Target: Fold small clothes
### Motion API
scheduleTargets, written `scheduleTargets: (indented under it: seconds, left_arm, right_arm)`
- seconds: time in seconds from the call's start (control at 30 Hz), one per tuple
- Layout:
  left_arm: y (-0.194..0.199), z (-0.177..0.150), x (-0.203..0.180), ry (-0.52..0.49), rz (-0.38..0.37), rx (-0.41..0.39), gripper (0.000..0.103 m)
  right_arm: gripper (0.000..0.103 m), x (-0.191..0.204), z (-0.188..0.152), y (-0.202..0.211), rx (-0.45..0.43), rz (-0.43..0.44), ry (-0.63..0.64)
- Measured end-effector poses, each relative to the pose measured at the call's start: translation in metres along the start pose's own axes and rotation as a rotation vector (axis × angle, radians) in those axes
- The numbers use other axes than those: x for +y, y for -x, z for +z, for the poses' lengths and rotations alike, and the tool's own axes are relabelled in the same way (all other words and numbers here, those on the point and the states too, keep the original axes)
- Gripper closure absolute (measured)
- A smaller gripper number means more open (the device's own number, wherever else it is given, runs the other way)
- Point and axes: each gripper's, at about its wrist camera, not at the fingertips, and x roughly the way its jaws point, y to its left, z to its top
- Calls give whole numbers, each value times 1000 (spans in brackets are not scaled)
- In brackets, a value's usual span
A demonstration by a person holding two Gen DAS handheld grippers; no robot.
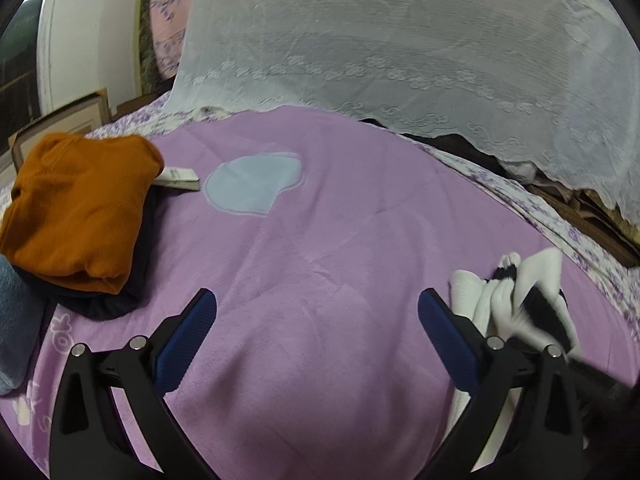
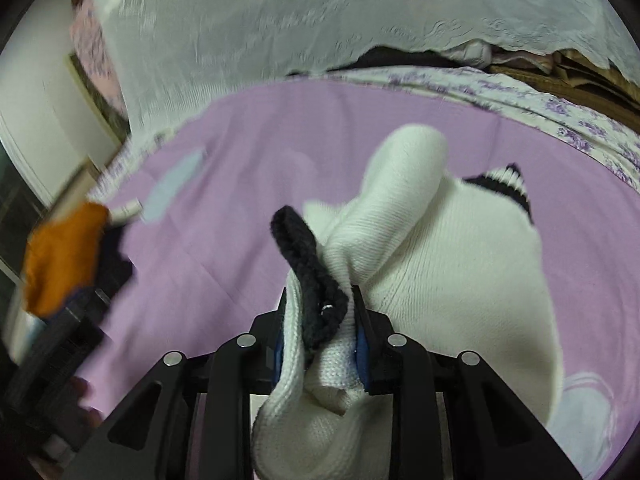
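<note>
Currently we carry the white knit sweater (image 2: 420,248), right gripper (image 2: 320,344) jaws pinching it; left gripper (image 1: 316,336) jaws spread, empty. Next: lay it flat on the purple blanket (image 1: 320,240).

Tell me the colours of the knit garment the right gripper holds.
The knit garment is white with black trim and black-striped cuffs, clearest in the right wrist view.

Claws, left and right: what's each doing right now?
Left claw: open, empty.
Right claw: closed on the white knit garment.
</note>
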Motion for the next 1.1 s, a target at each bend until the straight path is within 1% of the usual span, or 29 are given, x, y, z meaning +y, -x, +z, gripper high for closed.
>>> scheduleTargets:
  seconds: [0.07, 0.13, 0.27, 0.33, 0.43, 0.47, 0.53, 0.57, 0.67, 0.73, 0.77, 0.8, 0.83, 0.9, 0.93, 1.03, 1.1]
  left_arm:
    - [-3, 0, 4, 14, 2, 10, 5]
    - [-4, 0, 4, 15, 9, 12, 5]
    - [-7, -1, 4, 16, 15, 16, 5]
    - [-7, -1, 4, 18, 14, 17, 5]
    - [-5, -2, 3, 14, 12, 13, 5]
    - [-5, -2, 2, 9, 13, 9, 5]
    - [-3, -4, 0, 1, 18, 3, 5]
    - [-3, -4, -2, -2, 20, 2, 5]
    - [-4, -7, -6, -17, 27, 3, 5]
    - [-4, -9, -8, -27, 32, 3, 4]
    - [-4, -9, -9, -31, 34, 2, 5]
    - [-3, -9, -10, -32, 34, 0, 5]
    - [-2, -9, -10, -32, 32, -2, 5]
    - [-1, -8, -9, -27, 22, -2, 5]
    - [0, -8, -9, -25, 14, -1, 5]
    - [2, -11, -16, -44, 4, -2, 5]
    - [2, -15, -24, -85, 22, -13, 4]
  right_arm:
    - [63, 12, -6, -5, -3, -30, 75]
    - [39, 23, -11, -3, -1, -26, 145]
    - [38, 34, -18, 14, -31, -5, 215]
    - [38, 33, -20, 26, -49, 11, 219]
    - [38, 27, -25, 55, -102, 31, 238]
    - [38, 24, -29, 70, -139, 25, 253]
    - [38, 22, -33, 83, -168, 2, 282]
    - [38, 20, -38, 87, -169, -16, 309]
    - [38, 21, -51, 77, -127, -40, 365]
    - [39, 23, -59, 67, -121, -76, 396]
    - [39, 24, -63, 64, -130, -98, 402]
    - [39, 23, -65, 66, -146, -102, 396]
    - [39, 21, -66, 70, -163, -91, 384]
    - [38, 9, -72, 91, -221, -46, 343]
    - [36, 3, -75, 99, -245, -45, 330]
    - [35, -4, -75, 99, -244, -66, 342]
    - [35, -1, -72, 91, -224, -66, 370]
